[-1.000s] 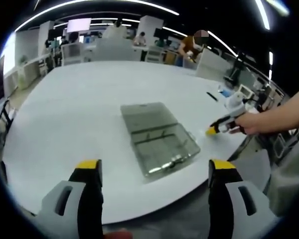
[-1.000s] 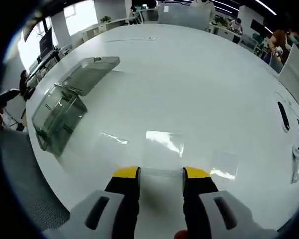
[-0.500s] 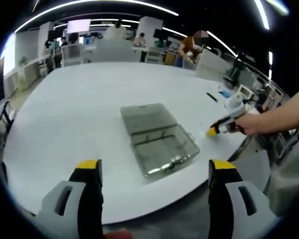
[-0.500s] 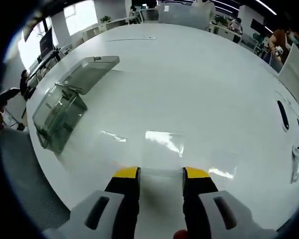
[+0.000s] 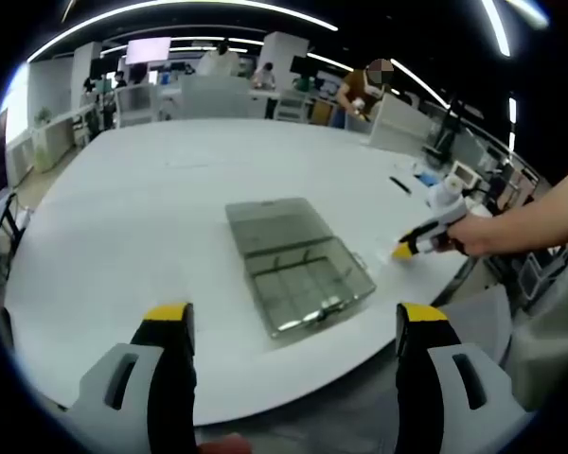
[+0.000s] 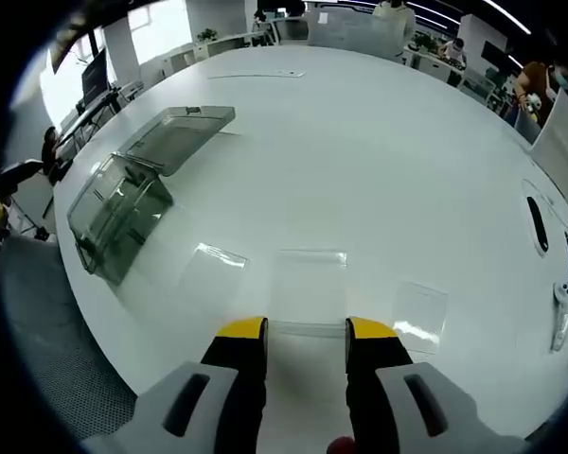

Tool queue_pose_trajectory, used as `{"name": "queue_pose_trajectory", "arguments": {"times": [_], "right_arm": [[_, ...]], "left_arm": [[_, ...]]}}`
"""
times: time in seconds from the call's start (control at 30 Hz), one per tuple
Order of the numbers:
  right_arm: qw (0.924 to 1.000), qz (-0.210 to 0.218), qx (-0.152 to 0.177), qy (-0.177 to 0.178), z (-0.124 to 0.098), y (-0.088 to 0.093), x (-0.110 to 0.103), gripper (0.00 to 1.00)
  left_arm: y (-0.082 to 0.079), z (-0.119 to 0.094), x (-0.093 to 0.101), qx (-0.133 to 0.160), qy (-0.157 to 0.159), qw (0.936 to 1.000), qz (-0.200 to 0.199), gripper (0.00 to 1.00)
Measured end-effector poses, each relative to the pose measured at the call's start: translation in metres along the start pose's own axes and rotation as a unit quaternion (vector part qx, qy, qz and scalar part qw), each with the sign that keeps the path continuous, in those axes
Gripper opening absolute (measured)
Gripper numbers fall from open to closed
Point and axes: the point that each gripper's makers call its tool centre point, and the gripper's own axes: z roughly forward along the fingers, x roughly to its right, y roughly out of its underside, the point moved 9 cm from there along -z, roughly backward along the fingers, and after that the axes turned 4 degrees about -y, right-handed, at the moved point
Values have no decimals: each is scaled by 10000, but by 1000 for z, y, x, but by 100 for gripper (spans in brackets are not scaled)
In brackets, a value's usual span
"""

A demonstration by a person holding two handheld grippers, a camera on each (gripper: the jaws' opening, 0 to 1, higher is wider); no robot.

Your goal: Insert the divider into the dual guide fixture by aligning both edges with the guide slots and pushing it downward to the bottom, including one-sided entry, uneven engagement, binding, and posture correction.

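Left gripper [image 5: 293, 322]: held level, low in its own view, jaws spread wide apart with nothing between them. Yellow fingertips [image 5: 168, 313] point forward. Grey bodies of both jaws rise from the bottom edge.

Right gripper [image 6: 301, 328]: jaws stand close together with a narrow gap, parallel, nothing visibly clamped. Its yellow tips [image 6: 239, 328] point forward and slightly down.

In the left gripper view the right gripper [image 5: 404, 250] enters from the right, tip angled down and to the left. A hand [image 5: 481, 233] grips its body. A bare forearm [image 5: 547, 210] extends from it toward the right edge.
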Motion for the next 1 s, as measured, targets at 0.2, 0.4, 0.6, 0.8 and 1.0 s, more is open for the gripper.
{"name": "queue_pose_trajectory", "arguments": {"times": [0.2,0.4,0.6,0.8,1.0], "right_arm": [[10000,-29,13,-53,-4,1,-4,28],[9996,-246,42,-110,-12,-4,-9,28],[9987,-461,93,-199,-20,-10,-15,28],[9967,-704,170,-371,-28,-15,-27,28],[9934,-1006,216,-506,-37,-21,-44,27]], "left_arm": [[2,-1,1,-1,14,10000,-19,86],[1,2,2,16,60,10000,-25,85],[-2,7,6,31,144,9999,-23,84],[-5,11,10,43,265,9996,-49,80],[-4,18,17,-1,457,9989,-135,74]]}}
